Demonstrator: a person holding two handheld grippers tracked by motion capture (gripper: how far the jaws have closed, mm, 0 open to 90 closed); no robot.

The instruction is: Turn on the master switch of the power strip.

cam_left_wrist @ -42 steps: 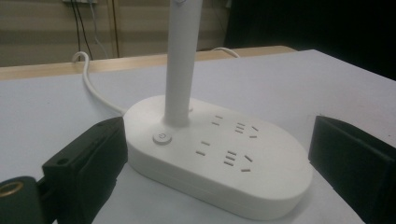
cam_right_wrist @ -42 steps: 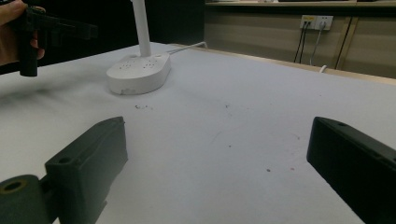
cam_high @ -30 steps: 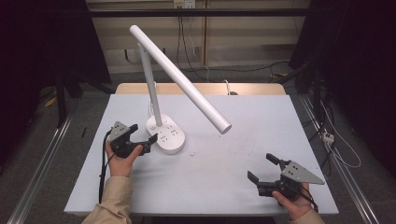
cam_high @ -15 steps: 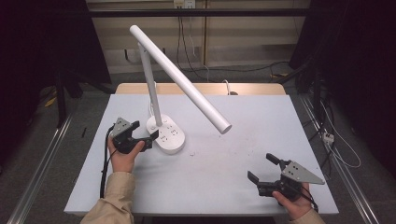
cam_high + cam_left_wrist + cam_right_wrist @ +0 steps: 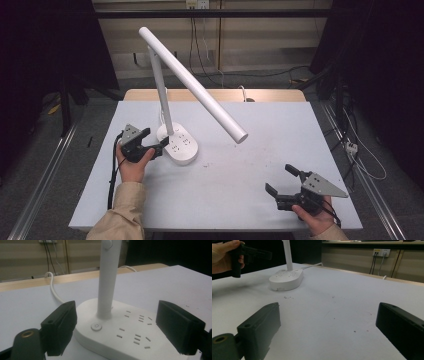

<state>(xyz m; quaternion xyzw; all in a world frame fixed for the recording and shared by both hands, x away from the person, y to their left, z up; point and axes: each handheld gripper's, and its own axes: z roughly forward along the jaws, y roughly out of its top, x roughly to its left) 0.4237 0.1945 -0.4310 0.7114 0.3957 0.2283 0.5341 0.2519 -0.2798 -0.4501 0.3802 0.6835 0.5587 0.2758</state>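
Leftward-held hand-held gripper (image 5: 154, 144) advanced; closing jaws now straddle lamp base (image 5: 179, 144).

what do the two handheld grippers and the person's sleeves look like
Both the left gripper and right gripper are black with two blocky, flat-faced fingers. Each carries a grey three-cornered plate on top, and a black cable trails from the left one. The person wears tan long sleeves.

beige wall (image 5: 260, 35) behind, wall sockets (image 5: 197, 4), dark sides, grey floor (image 5: 45, 150).
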